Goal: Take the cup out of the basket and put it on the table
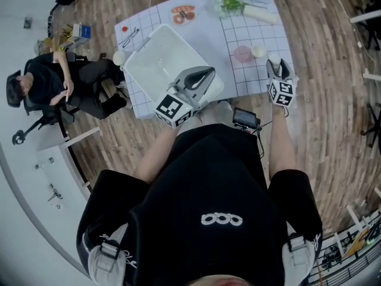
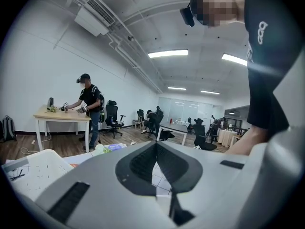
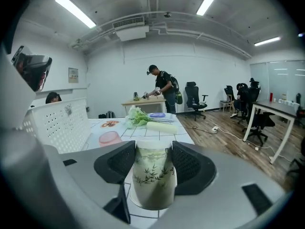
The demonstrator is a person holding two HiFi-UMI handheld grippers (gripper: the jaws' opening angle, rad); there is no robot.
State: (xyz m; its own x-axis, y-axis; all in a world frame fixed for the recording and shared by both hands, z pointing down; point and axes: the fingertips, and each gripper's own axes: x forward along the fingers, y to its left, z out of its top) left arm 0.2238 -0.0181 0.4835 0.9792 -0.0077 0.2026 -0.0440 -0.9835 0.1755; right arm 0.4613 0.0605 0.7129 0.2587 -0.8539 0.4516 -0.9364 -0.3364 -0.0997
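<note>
Two pads of my right claw (image 3: pixel 153 146) sit flush against the sides of the cup (image 3: pixel 152 180). The claw stands wide because the cup fills the whole gap. The cup is upright and already out of the basket (image 1: pixel 141 43). It is over the near right part of the table (image 1: pixel 238 34), well to the right of the basket. Its base is at or just above the gridded top; I cannot tell whether it rests there.

I judge the cup stiff, smooth-walled and light, with a printed bamboo sprig on a pale glazed or frosted body. That makes it slippery and breakable. The pads hold it across the upper body, below the rim, which looks like the right place. A squeeze only firm enough to stop sliding should do.

My left claw (image 2: pixel 156 144) is closed on nothing and hangs over the basket's near edge.

I count one cup, one basket and one pink dish (image 3: pixel 110 138) far left of the cup. Toward the table's far end lie one bunch of greens (image 3: pixel 138 116) and one white roll (image 3: pixel 161 127).
</note>
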